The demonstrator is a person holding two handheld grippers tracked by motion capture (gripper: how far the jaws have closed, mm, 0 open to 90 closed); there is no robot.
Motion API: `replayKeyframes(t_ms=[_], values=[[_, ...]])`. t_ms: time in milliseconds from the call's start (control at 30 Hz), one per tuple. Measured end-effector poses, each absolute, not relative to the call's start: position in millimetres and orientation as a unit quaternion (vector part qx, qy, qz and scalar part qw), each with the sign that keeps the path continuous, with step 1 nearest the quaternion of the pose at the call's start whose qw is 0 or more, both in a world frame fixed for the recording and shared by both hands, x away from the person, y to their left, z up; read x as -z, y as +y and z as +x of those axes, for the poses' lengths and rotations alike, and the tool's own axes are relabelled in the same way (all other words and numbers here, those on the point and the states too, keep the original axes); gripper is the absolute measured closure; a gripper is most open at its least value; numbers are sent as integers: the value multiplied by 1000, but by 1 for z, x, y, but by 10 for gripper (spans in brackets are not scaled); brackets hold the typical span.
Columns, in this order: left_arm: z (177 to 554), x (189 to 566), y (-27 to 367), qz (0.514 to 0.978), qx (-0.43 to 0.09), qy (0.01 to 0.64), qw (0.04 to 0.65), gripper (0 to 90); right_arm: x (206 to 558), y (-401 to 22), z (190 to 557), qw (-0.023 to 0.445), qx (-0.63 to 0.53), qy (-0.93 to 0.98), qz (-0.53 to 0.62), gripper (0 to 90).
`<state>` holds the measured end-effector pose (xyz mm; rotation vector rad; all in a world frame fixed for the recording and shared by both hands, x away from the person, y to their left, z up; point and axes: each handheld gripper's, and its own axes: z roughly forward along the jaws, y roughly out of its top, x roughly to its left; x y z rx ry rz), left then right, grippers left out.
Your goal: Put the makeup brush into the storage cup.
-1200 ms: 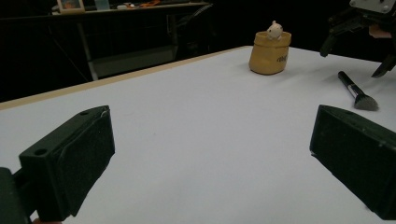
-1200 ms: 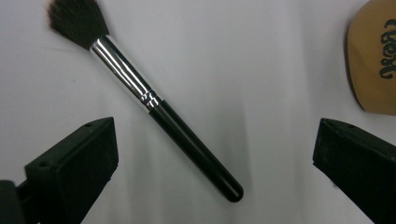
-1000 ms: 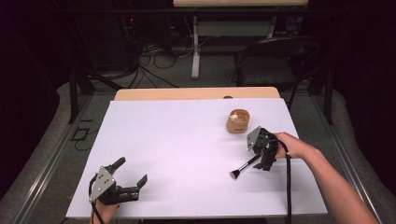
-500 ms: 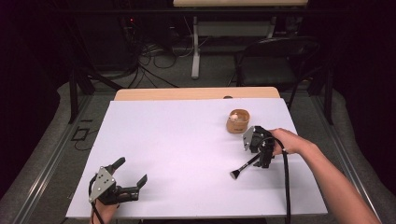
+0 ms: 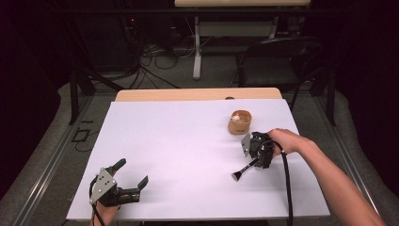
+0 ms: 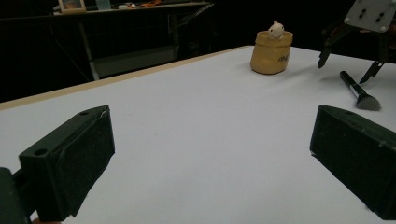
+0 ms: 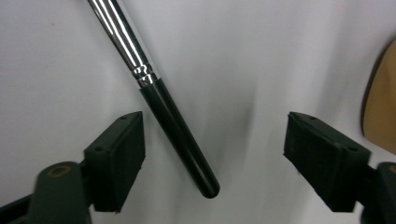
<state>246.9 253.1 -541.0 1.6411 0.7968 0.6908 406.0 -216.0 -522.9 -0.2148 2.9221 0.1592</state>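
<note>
A black makeup brush (image 5: 245, 168) with a silver ferrule lies on the white table (image 5: 179, 141) at the right, bristles toward the near side. My right gripper (image 5: 258, 157) points down over its handle end. In the right gripper view the black handle (image 7: 173, 126) lies between the jaws, nearer the left pad, and neither pad touches it; the right gripper (image 7: 212, 126) is open and its jaws have just been closing. My left gripper (image 5: 132, 172) rests at the near left corner, wide open and holding nothing (image 6: 212, 121). From there I see the brush (image 6: 357, 91) and the right gripper (image 6: 345, 70).
A small tan cup (image 5: 240, 122) with a pale figure in it stands just beyond the right gripper, also seen as the tan cup (image 6: 271, 51) far across the table. A wooden strip edges the table's far side. A dark chair (image 5: 277, 56) and cables lie behind.
My right gripper has shifted a little to the left and settled over the brush's handle end, with its jaws drawn closer together. The left gripper and the brush have not moved.
</note>
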Motion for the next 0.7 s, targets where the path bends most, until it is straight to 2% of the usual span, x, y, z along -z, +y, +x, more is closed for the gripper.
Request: replayKeyframes(t_ms=[133, 167, 233, 267, 333, 367, 400, 467, 700], values=[[247, 541, 253, 696, -292, 340, 561, 0, 522, -215, 406, 103, -45, 990, -84, 390], [247, 541, 253, 697, -292, 339, 561, 0, 522, -215, 407, 92, -32, 991, -95, 462], [247, 541, 252, 698, -292, 337, 560, 0, 522, -215, 406, 86, -25, 991, -94, 478], [247, 541, 252, 698, -292, 337, 560, 0, 523, -216, 407, 80, -21, 992, -100, 539], [247, 541, 252, 698, -292, 338, 560, 0, 524, -215, 407, 75, -16, 992, -103, 563], [247, 541, 253, 697, -292, 339, 560, 0, 524, -215, 408, 67, -9, 992, -108, 621], [247, 541, 253, 697, -292, 339, 560, 0, 524, -215, 408, 67, -9, 992, -108, 621], [247, 541, 253, 697, -292, 339, 560, 0, 526, -215, 408, 55, -2, 992, -111, 699], [247, 541, 252, 699, -292, 337, 559, 0, 525, -215, 409, 39, 5, 993, -115, 784]])
